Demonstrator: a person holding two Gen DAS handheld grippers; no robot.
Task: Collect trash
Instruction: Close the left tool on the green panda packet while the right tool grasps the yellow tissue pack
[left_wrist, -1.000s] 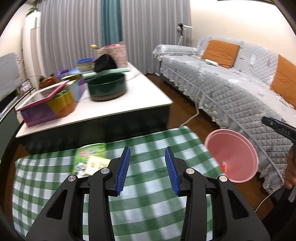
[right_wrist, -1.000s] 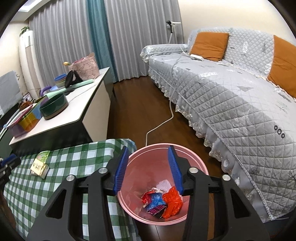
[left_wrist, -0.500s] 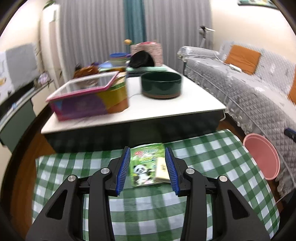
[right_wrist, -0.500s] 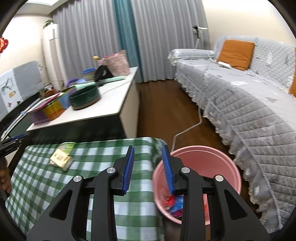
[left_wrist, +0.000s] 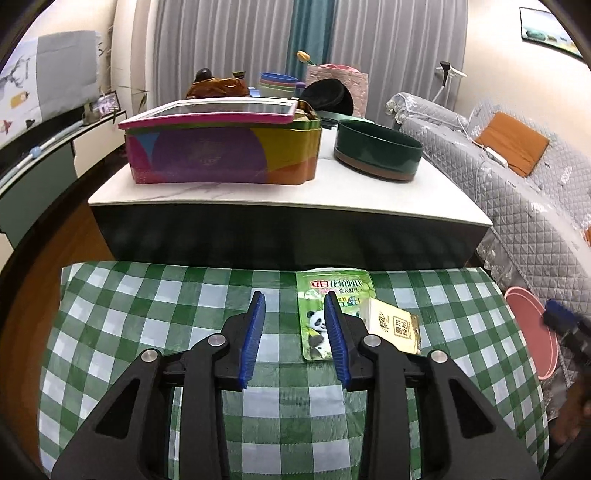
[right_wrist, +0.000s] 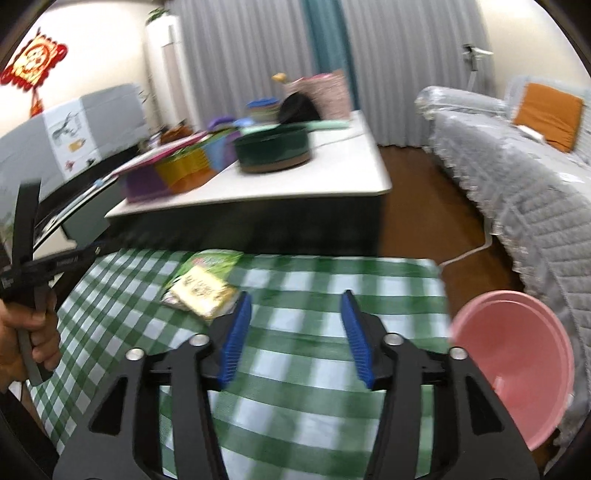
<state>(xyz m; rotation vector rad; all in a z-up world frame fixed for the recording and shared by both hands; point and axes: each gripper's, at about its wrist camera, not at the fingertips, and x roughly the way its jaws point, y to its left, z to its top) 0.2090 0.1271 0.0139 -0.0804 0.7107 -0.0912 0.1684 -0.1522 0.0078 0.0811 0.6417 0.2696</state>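
We hold our left claw (left_wrist: 294, 325) low over the green-checked cloth (left_wrist: 147, 317) that covers the near bench, its blue pads parted with only cloth between them; the jaws have just been closing a little and pinch nothing. The trash lies just to the right of that claw: a green packet with a panda (left_wrist: 325, 314) flat on the cloth near its far edge, and a small yellow packet (left_wrist: 393, 325) resting partly on top of the green one's right side. The left claw's right pad overlaps the green packet in this view, but we cannot tell whether it touches it. Our right claw (right_wrist: 295, 330) hovers over the same cloth, spread wide and empty, its jaws having just been opening. From this side the two packets (right_wrist: 201, 284) sit just beyond and to the left of its left pad, blurred. The pink bin (right_wrist: 517, 369) stands off the right edge of the cloth, beside the grey quilted sofa (right_wrist: 524, 192). Behind the cloth stands a white-topped bench (left_wrist: 280, 192) carrying a colourful tin box (left_wrist: 221, 155) and a dark green bowl (left_wrist: 376, 151), well apart from the trash. At the left edge of the right claw's view, our left hand (right_wrist: 22, 343) grips its handle.
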